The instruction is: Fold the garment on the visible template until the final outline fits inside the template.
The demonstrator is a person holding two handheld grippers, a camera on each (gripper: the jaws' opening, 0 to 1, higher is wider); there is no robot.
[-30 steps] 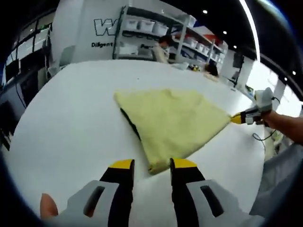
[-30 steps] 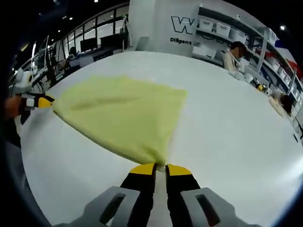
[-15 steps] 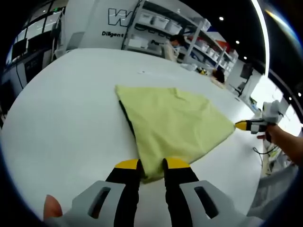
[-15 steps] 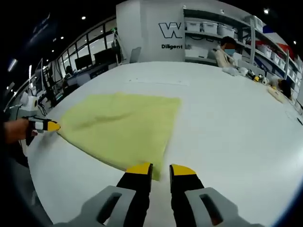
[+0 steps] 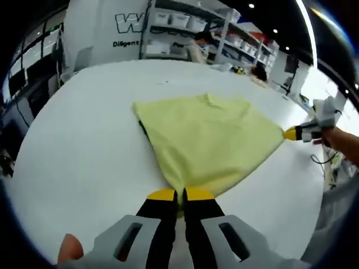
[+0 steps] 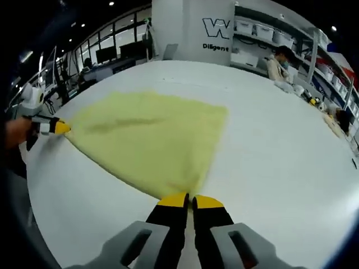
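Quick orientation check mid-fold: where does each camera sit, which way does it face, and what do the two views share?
Left gripper view: rides the left claw, looking along its jaws, shut on a corner of the yellow garment; a fingertip shows at bottom left.
Right gripper view: rides the right claw, jaws shut on the opposite corner, facing across the white table.
Shared: the garment, the table, the shelving, and each other's claw at the far corner.
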